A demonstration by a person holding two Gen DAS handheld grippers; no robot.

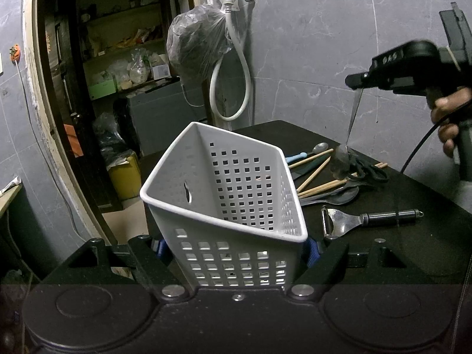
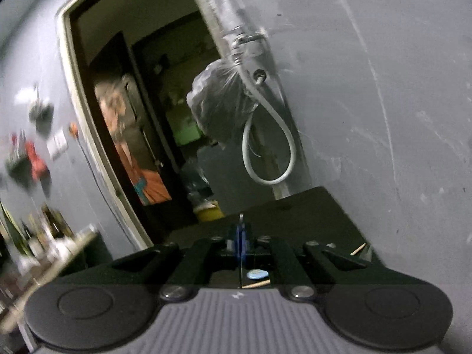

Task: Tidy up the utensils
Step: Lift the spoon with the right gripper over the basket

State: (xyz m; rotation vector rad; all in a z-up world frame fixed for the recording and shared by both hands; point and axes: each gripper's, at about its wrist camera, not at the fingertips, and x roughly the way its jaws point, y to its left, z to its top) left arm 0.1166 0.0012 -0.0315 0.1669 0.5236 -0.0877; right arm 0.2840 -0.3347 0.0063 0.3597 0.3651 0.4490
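The left gripper (image 1: pixel 236 250) had its fingers clamped on the white basket (image 1: pixel 224 194), tilted over the black table (image 1: pixel 413 250), while the right gripper (image 1: pixel 358 81) pinched a spoon (image 1: pixel 342 159) hanging above the scattered utensils (image 1: pixel 330 183).

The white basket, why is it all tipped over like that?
The white basket leans because the left gripper holds it tilted by its lower part, and it looks empty. The utensils lie jumbled on the black table, while a spoon dangles from the right gripper.

no legible text, labels or brands
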